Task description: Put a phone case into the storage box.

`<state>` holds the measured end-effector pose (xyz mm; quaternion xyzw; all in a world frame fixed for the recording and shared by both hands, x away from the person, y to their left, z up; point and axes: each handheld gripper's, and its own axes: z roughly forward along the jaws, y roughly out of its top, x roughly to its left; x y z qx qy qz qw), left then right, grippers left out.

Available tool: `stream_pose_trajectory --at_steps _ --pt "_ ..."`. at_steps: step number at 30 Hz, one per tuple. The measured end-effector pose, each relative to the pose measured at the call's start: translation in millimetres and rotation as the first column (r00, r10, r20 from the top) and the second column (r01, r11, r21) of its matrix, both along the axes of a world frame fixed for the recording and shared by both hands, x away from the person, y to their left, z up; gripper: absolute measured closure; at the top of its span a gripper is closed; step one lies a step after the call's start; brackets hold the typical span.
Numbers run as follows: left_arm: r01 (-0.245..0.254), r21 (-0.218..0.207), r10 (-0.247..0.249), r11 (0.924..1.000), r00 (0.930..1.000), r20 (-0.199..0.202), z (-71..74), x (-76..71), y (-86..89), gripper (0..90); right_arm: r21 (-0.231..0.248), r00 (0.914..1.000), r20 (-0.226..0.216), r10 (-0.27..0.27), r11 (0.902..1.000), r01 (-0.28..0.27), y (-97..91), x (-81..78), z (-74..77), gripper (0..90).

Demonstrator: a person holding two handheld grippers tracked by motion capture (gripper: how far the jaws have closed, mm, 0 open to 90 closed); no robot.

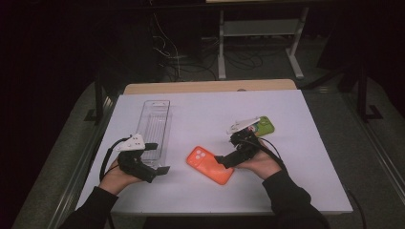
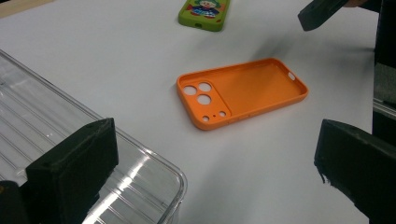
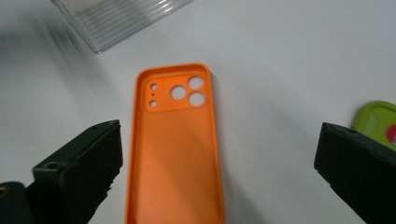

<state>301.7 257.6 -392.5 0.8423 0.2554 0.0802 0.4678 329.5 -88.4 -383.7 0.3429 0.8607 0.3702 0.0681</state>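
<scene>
Nearby: clear tray (image 1: 155,126) left | green case (image 1: 264,126) right | orange case (image 1: 210,164) unobstructed

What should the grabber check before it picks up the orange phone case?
1. Right gripper jaws open wide: ok.
2. Orange phone case lying between those jaws: ok.
3. Case flat on the white table, hollow side up: ok.
4. Jaws touching the case: not ok, they are apart from it.
5. Green phone case away from the orange one: ok.
6. Clear tray has nothing in it: ok; the left gripper, jaws open, is at its near end.
</scene>
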Motion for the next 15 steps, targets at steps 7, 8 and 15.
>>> stream_pose_trajectory --at_steps 7,8,15 --pt "0.002 0.0 -0.002 1.0 1.0 0.004 0.4 0.3 0.7 0.0 -0.027 0.9998 -0.009 0.015 0.9995 -0.015 25.0 2.5 -6.2 0.1" --pt "0.002 0.002 -0.002 1.0 1.0 0.004 0.4 0.3 0.7 0.0 -0.027 0.9998 -0.013 0.015 0.9995 -0.015 28.4 2.8 -7.2 0.1" --pt "-0.003 -0.005 0.003 1.0 1.0 0.0 0.5 -0.2 0.9 0.0 -0.08 0.9998 0.015 0.016 0.9967 -0.015 47.0 4.9 -19.0 0.1"
